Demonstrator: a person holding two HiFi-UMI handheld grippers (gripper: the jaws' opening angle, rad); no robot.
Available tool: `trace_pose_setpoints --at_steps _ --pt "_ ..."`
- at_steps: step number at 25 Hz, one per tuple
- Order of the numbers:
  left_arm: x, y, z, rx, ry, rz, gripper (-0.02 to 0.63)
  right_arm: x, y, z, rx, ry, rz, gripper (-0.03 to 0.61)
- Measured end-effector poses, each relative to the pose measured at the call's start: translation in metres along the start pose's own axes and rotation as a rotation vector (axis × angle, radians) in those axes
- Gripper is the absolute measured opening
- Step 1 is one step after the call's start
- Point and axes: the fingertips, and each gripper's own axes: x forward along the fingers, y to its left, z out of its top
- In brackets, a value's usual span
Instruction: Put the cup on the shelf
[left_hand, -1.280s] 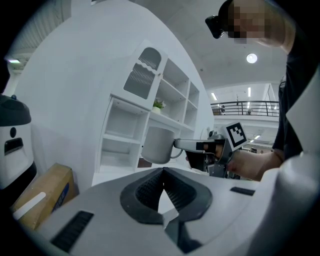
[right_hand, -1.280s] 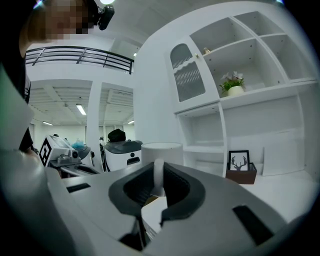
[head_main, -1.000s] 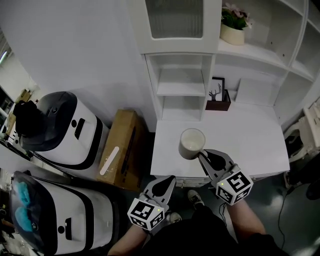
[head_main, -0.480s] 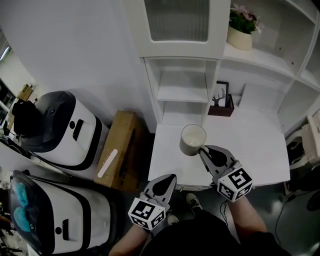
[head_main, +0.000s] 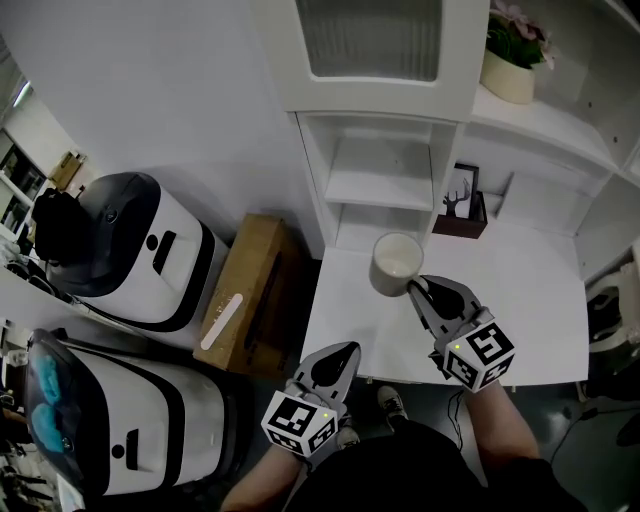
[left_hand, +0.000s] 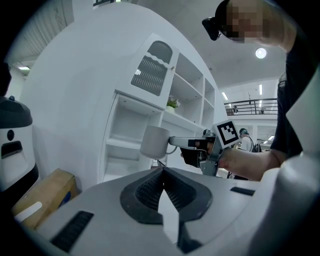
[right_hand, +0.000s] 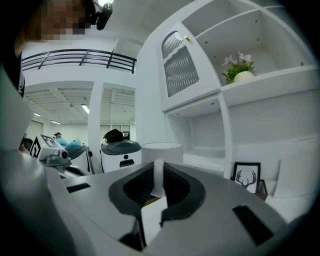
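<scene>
My right claw (head_main: 417, 288) is clamped on the handle (right_hand: 158, 177) of the white mug (head_main: 396, 264): probably stiff, breakable ceramic, weight hanging off that hold. My left claw (head_main: 340, 356) is closed, empty.

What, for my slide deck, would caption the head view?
Right gripper holds the white cup by its handle in front of the shelf; left gripper hangs shut, empty.

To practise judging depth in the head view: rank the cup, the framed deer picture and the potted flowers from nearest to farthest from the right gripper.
1. cup: gripped by its handle in the fingers of the right gripper, just ahead of it.
2. framed deer picture: beyond the cup, at the back of the desk.
3. potted flowers: up high, at the right.
</scene>
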Motion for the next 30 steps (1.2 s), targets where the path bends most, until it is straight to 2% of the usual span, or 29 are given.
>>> trace_pose_setpoints --at_steps 14,30 --pt "0.048 0.019 0.012 -0.017 -0.024 0.037 0.005 0.039 -0.041 0.004 -0.011 0.01 0.04 0.031" --pt "0.098 0.037 0.018 -0.019 -0.005 0.054 0.005 0.079 -0.1 0.008 -0.001 0.008 0.028 0.032"
